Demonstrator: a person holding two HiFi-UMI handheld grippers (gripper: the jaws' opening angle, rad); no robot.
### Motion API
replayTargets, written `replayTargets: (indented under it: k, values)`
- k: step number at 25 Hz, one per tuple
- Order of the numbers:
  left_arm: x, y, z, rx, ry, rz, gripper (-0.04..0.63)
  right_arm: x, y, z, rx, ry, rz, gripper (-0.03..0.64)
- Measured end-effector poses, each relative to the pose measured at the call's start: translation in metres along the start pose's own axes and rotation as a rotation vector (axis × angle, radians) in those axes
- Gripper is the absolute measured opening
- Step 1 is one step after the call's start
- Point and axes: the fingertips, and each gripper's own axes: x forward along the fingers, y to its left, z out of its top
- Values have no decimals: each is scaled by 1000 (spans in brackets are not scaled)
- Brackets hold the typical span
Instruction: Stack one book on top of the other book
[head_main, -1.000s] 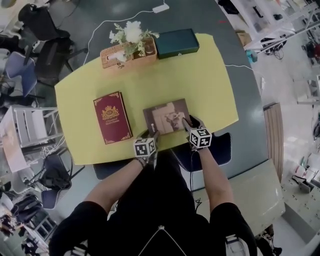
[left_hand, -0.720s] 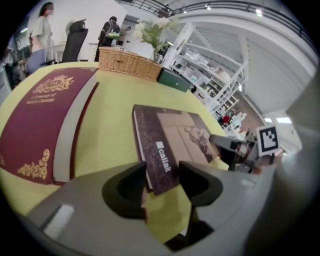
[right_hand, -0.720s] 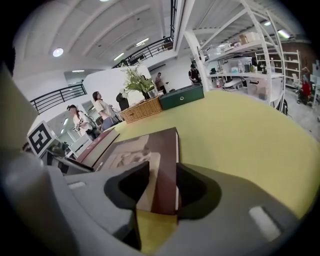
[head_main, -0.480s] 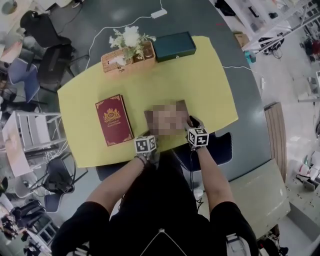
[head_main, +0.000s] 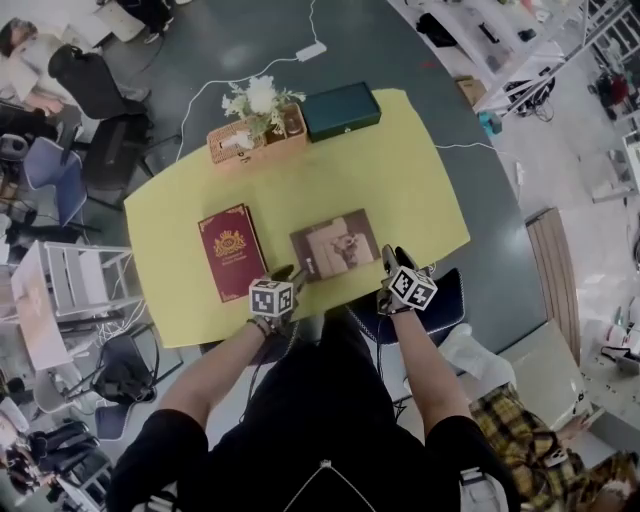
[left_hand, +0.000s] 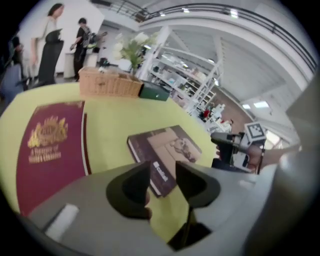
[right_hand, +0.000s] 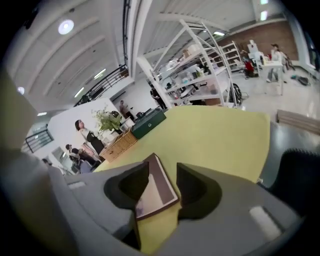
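Brown book (head_main: 335, 243) lies on the yellow counter (head_main: 400, 170), reaching ahead from both tools. Left hand-held gripper (head_main: 288, 272): jaws spread but closing, with the book's near left corner between them. Right hand-held gripper (head_main: 392, 256): jaws spread astride the near right corner. Red book (head_main: 230, 252) lies ahead-left of the left hand-held gripper.

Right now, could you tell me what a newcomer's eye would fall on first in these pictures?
The bright yellow table stands out first, with a red book and a brown book lying side by side, apart, near its front edge. The left gripper, its jaws closing, and the right gripper each have a near corner of the brown book between their jaws. At the far edge sit a wicker basket of flowers and a green box.
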Motion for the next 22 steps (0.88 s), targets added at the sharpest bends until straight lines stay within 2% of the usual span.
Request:
replayTargets:
  k: [3, 5, 8, 12, 17, 19, 22]
  values:
    - [2, 3, 30, 242, 13, -12, 180, -16, 12, -17, 166, 4, 3, 175]
    - [10, 0, 49, 382, 49, -41, 197, -18, 27, -33, 236, 27, 25, 175]
    - [31, -4, 71, 533, 115, -95, 204, -15, 51, -60, 298, 79, 54, 175]
    - [67, -10, 87, 640, 230, -175, 213, -3, 69, -94, 342, 150, 68, 192]
    - [111, -8, 84, 753, 402, -245, 230, 11, 70, -116, 376, 200, 61, 192]
    - [125, -8, 86, 770, 454, -267, 230, 18, 66, -118, 395, 212, 52, 192]
    - [139, -11, 93, 769, 485, -295, 230, 24, 64, -120, 425, 231, 50, 192]
